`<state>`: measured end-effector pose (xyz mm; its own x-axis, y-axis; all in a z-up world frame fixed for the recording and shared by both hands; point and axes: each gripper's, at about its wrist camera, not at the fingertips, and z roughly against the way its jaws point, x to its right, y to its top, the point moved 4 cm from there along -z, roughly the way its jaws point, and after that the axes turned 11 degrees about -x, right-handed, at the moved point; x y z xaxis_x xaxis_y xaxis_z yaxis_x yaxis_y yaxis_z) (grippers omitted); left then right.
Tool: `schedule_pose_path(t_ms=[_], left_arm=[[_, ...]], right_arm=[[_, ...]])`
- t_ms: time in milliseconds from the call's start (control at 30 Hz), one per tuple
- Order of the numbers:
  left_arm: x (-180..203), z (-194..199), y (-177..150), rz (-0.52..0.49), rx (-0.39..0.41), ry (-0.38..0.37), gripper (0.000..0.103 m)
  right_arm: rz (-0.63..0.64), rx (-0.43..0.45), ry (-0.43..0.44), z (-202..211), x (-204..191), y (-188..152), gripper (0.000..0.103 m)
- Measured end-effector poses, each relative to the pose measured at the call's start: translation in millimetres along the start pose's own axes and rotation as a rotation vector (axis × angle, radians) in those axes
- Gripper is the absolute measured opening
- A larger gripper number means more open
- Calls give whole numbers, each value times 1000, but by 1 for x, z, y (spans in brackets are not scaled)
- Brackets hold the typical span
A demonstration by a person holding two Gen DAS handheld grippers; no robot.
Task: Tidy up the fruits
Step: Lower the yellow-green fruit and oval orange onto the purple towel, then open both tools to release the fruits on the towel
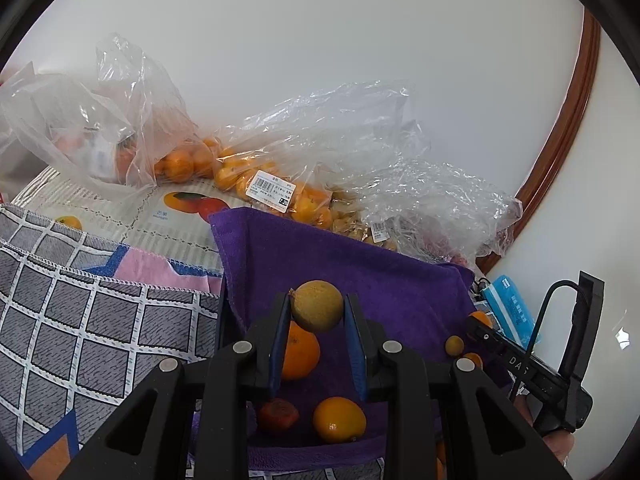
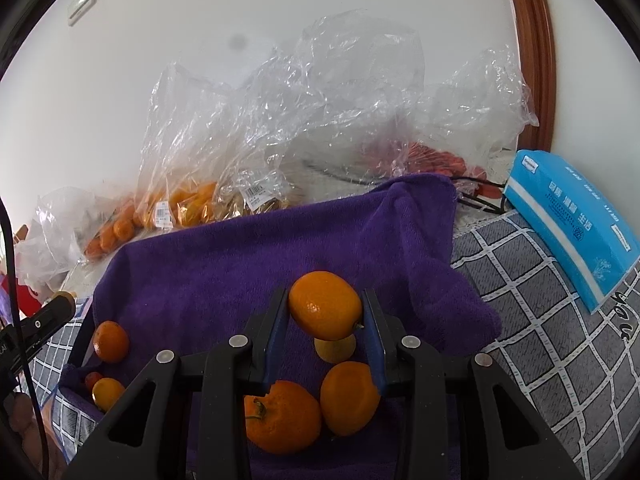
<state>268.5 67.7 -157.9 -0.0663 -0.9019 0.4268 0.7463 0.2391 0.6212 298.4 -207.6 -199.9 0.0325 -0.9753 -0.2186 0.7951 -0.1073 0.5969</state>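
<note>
My left gripper [image 1: 317, 307] is shut on a small yellow-brown round fruit [image 1: 317, 305], held above a purple towel [image 1: 360, 272]. Below it on the towel lie an orange [image 1: 299, 350], a second orange [image 1: 339, 419] and a dark red fruit [image 1: 278, 415]. My right gripper [image 2: 326, 306] is shut on an orange kumquat-like fruit [image 2: 325, 305] above the same purple towel [image 2: 224, 264]. Under it sit a stemmed mandarin [image 2: 283, 416], an orange [image 2: 349, 397] and a pale yellow fruit [image 2: 335, 349]. Another orange [image 2: 111, 340] and a small yellow fruit [image 2: 107, 393] lie at the towel's left.
Clear plastic bags [image 1: 256, 168] of oranges and other fruit lie along the white wall behind the towel. A blue tissue pack [image 2: 572, 220] rests on the grey checked cloth [image 2: 540, 320] to the right. The other gripper's black body [image 1: 532, 368] shows at the right edge.
</note>
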Motion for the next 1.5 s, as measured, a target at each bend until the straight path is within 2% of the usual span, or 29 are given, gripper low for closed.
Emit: schedule_pose_path(t_ms=[333,700,833,1133,1300,1500], left_arm=[[1,-2,-1,-4,-10,-12,26],[2,-7,-4,-1,-39,-44,26],[3,-12,-5,-5,-63,-62,26],[4,-17,-7,-13,-75,-74,26],[10,-25,-11,-42,-109,-65,26],[14,-30,-14,-72,-133,-54,26]], right_arm=[[46,-49,-19,-12,-9,-7,36],[86,-55,-30,-12,-17,-11,36],[77,-42,-17,-8,-17,-11,45],[56,3,-28,6,-13,-8,49],[20,25,-22,13,-6,-6,50],[-14,11,-12,10,0,-6,50]])
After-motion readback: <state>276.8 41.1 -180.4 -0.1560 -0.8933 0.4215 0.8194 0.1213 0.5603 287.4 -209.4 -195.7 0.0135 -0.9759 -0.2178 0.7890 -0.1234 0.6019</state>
